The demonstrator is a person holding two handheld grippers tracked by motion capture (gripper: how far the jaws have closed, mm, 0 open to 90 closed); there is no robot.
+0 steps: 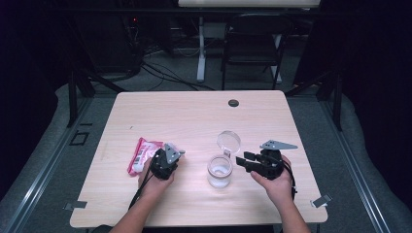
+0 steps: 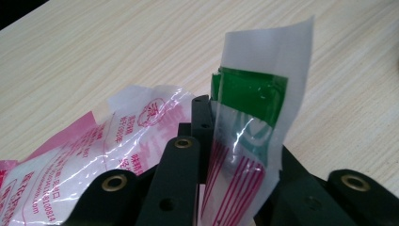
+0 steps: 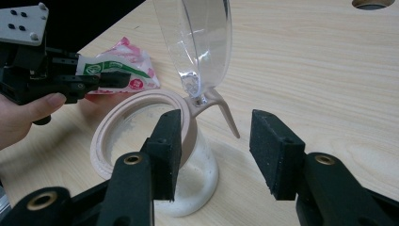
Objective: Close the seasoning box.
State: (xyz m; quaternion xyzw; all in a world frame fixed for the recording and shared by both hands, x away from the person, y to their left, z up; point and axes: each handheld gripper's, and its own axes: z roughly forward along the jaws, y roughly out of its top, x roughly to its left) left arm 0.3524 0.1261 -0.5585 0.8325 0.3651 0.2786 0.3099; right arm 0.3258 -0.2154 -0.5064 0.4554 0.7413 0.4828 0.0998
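A clear jar (image 1: 219, 171) with a pale pink rim (image 3: 141, 106) stands near the table's middle, and its hinged clear lid (image 3: 197, 37) stands open and upright. My right gripper (image 3: 216, 141) is open just right of the jar, with its left jaw against the rim and nothing held between the jaws. My left gripper (image 2: 214, 120) is shut on a small white sachet (image 2: 249, 117) with green and red print, held upright. A larger pink and white bag (image 1: 142, 154) lies on the table beside the left gripper (image 1: 174, 156). From the right gripper view the sachet (image 3: 106, 67) is left of the jar.
The light wooden table (image 1: 194, 116) has a round cable hole (image 1: 233, 103) near its far edge. A dark chair (image 1: 252, 43) and a white desk leg stand on the floor beyond it. White powder residue coats the inside of the jar.
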